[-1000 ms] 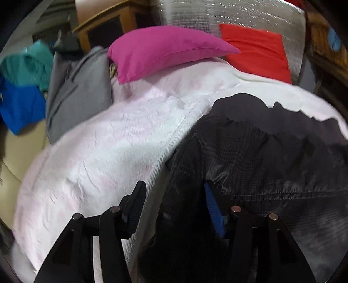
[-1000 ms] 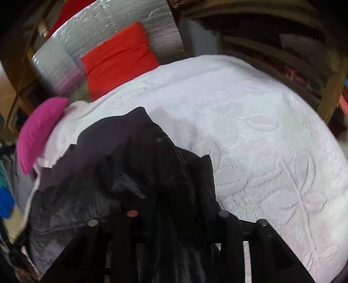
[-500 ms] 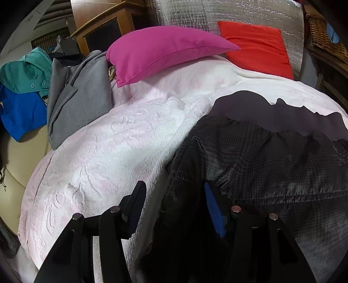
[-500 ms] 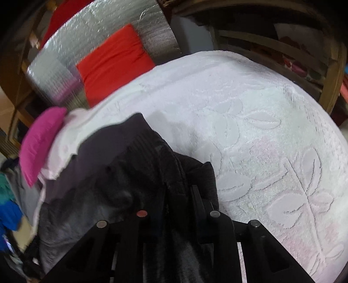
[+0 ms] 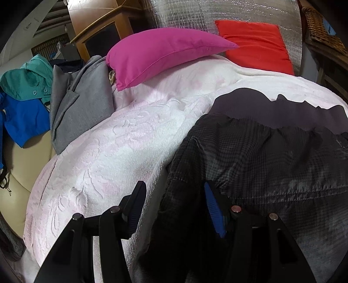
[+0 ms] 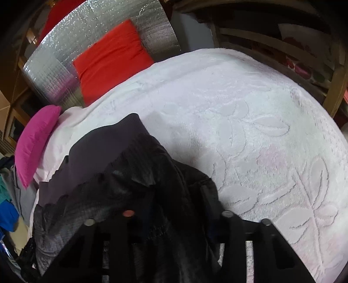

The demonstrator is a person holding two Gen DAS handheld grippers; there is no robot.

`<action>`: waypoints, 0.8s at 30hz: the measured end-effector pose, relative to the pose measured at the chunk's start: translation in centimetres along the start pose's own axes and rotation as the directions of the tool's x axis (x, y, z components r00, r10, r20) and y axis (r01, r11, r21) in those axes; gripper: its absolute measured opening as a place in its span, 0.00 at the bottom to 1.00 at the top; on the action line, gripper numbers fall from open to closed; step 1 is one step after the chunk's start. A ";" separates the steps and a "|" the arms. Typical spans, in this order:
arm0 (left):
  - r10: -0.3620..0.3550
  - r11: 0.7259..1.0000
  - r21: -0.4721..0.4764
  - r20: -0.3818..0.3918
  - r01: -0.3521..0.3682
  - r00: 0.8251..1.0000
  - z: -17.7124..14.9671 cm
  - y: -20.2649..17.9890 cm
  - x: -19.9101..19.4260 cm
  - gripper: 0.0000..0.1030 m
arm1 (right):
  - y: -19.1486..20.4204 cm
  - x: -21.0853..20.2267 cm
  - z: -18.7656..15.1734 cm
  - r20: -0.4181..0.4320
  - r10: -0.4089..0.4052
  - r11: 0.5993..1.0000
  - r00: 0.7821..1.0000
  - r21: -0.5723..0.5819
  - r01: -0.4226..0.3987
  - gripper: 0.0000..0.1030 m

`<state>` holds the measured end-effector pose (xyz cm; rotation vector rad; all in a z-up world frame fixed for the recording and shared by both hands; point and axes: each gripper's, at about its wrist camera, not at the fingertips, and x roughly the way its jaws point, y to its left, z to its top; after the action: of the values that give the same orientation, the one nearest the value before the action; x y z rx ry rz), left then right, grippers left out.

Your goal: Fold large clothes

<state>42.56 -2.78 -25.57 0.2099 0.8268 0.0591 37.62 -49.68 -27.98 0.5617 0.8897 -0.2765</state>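
Between the spread fingers of the left gripper hangs the left edge of a dark checked fabric garment; the jaws stand wide apart and clamp nothing, the blue-padded finger resting at the cloth and the other finger over bare cover. At the right gripper the same garment is bunched up across the fingers and hides their tips, so whether this tool is clenched on the cloth or released cannot be told. The garment lies on a white, leaf-embossed plush bed cover, on the near side of the bed, with a plain dark band along its far edge. Further up the cover rests a magenta pillow, and behind it a red cushion leans against a silver quilted foil panel. Off the cover's left side lie a grey jacket, a teal garment and a blue garment.
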 end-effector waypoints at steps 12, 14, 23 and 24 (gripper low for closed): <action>0.000 1.000 0.003 -0.001 0.000 1.000 -0.1 0.0 -0.1 0.55 | -0.7 -0.5 -0.3 0.012 0.012 0.999 1.000 0.043 -0.013 0.26; -0.003 1.000 -0.001 -0.002 0.003 1.000 -0.1 0.1 -0.2 0.55 | -1.3 -1.2 -0.6 0.011 0.040 0.996 0.999 0.080 -0.041 0.28; -0.028 0.999 -0.029 0.006 0.028 1.000 -1.0 1.1 -1.9 0.55 | -3.7 -5.4 -2.6 0.036 0.110 0.980 0.993 0.160 -0.114 0.62; -0.028 0.999 -0.030 0.008 0.028 1.000 -1.1 1.3 -2.0 0.55 | -4.0 -5.8 -2.9 0.037 0.113 0.981 0.993 0.157 -0.117 0.62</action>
<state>40.44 -1.61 -24.54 0.1698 0.8204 0.0442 30.47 -51.31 -26.21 0.7529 0.8095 -0.2511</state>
